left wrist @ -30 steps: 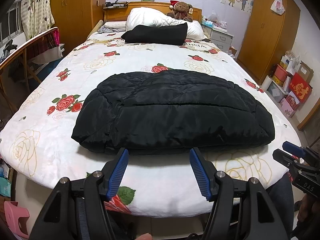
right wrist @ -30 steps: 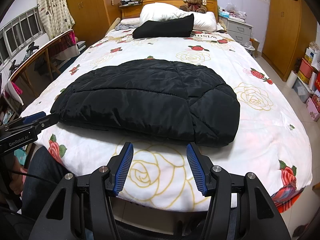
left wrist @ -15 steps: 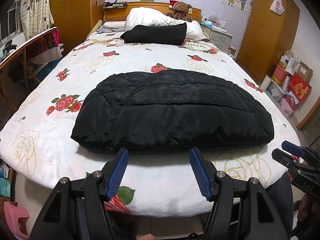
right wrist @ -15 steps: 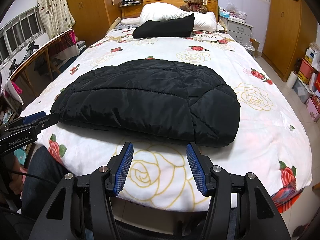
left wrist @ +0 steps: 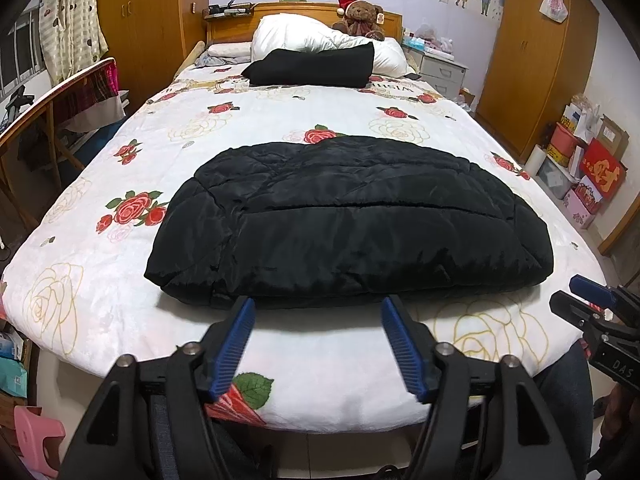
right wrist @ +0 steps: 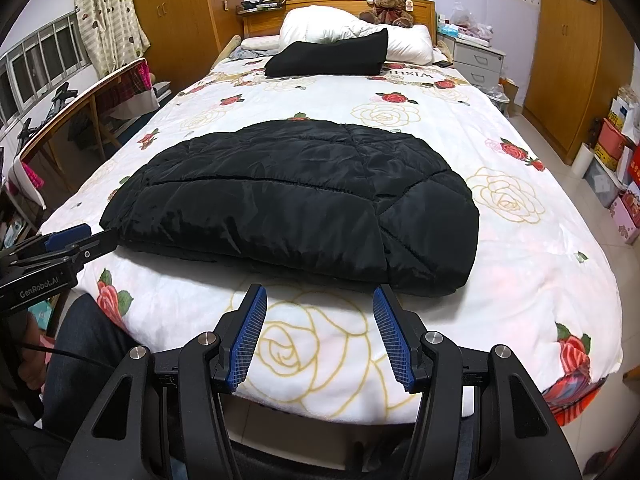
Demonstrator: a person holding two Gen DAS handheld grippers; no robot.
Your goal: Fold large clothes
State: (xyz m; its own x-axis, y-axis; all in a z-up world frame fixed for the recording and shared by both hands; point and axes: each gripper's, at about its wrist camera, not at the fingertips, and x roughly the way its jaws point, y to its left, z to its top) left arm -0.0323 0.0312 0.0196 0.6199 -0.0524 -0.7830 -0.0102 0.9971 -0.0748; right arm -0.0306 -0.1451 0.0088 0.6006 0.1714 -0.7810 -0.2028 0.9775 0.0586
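A black quilted jacket (left wrist: 344,224) lies folded into a thick flat bundle across the near half of the bed; it also shows in the right wrist view (right wrist: 296,204). My left gripper (left wrist: 318,308) is open and empty, just short of the jacket's near edge. My right gripper (right wrist: 318,294) is open and empty, just short of the jacket's near right part. Each gripper shows at the side of the other's view: the right one (left wrist: 596,312) and the left one (right wrist: 76,246).
The bed (left wrist: 100,264) has a white rose-print cover. A second folded black garment (left wrist: 316,66), white pillows (left wrist: 320,36) and a teddy bear (left wrist: 362,16) sit at the headboard. A desk edge (left wrist: 52,92) runs on the left, boxes (left wrist: 588,164) and wardrobes on the right.
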